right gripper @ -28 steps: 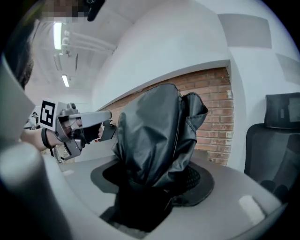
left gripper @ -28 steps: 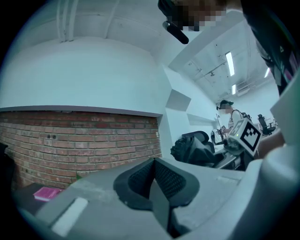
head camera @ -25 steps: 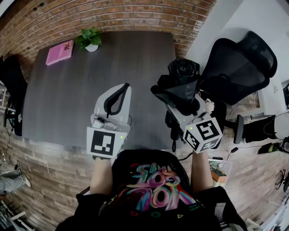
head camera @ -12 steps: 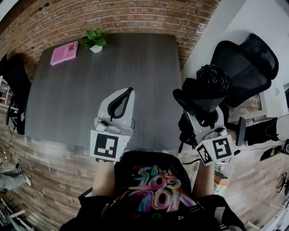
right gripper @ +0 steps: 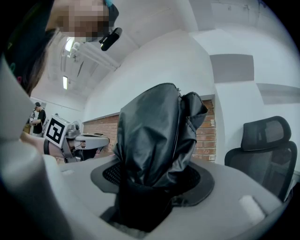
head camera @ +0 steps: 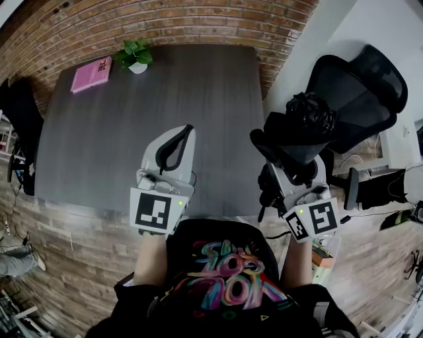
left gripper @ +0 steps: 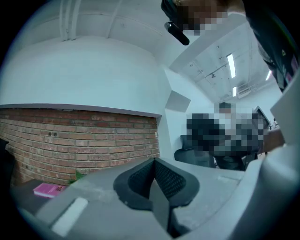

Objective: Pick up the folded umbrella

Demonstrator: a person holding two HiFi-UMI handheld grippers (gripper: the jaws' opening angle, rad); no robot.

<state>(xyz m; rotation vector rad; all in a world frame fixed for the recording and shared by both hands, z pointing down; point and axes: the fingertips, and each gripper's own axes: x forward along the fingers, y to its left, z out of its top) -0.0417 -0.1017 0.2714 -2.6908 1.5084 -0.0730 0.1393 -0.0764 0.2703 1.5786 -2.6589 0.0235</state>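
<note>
Umbrella fabric, black and glossy, bunches up between the two jaws of the right gripper [right gripper: 153, 180]. The folded black umbrella [right gripper: 157, 136] stands up from those jaws, and the textured dark pads press against its lower part from both sides, so we read this gripper as clamped on it. From the head view, the umbrella [head camera: 299, 129] is held in the air off the table, just right of the table's right edge. Its crumpled top points to the far side, and the right gripper [head camera: 294, 150] sits below it.

Behind the umbrella on the right stands a black mesh office chair [head camera: 360, 89]. We also see it at the right of the right gripper view [right gripper: 268, 140].

To the left, the left gripper [head camera: 176, 148] hovers over the near part of the dark grey wooden table [head camera: 211, 92], well apart from the umbrella. In its own view, the left gripper [left gripper: 153, 180] has its jaws pressed together with nothing between them.

At the table's far left corner lies a flat pink book [head camera: 91, 74]. Just to its right is a small green plant in a white pot [head camera: 135, 58]. A red brick wall [head camera: 165, 20] runs along the far side of the table.
</note>
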